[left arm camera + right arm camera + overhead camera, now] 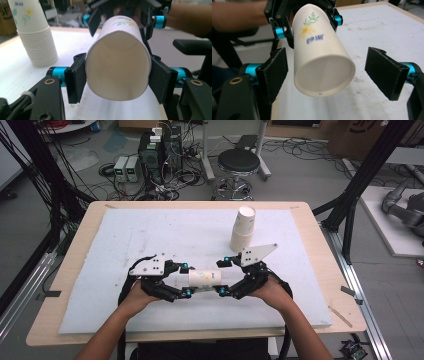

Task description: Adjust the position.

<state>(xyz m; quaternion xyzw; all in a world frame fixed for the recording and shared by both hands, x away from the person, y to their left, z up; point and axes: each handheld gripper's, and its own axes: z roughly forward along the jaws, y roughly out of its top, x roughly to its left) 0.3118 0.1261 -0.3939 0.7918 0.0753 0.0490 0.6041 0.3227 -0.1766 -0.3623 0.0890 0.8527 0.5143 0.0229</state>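
The left gripper (185,280) clamps the open rim of a paper cup (204,279), which lies level between both grippers above the white foam mat (150,240); in the left gripper view its pads squeeze the mouth of the cup slightly oval. The right gripper (222,277) stands open around the cup's base, its pads (387,72) clear of the wall. A stack of paper cups (243,230) stands upright farther back on the mat.

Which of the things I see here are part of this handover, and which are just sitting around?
In the job:
- paper cup, lying level between the hands
- left gripper, shut on the cup's open end
- right gripper, open around its base
- stack of paper cups
- white mat

Lying about:
- black stool
- electronics boxes
- cables on the floor
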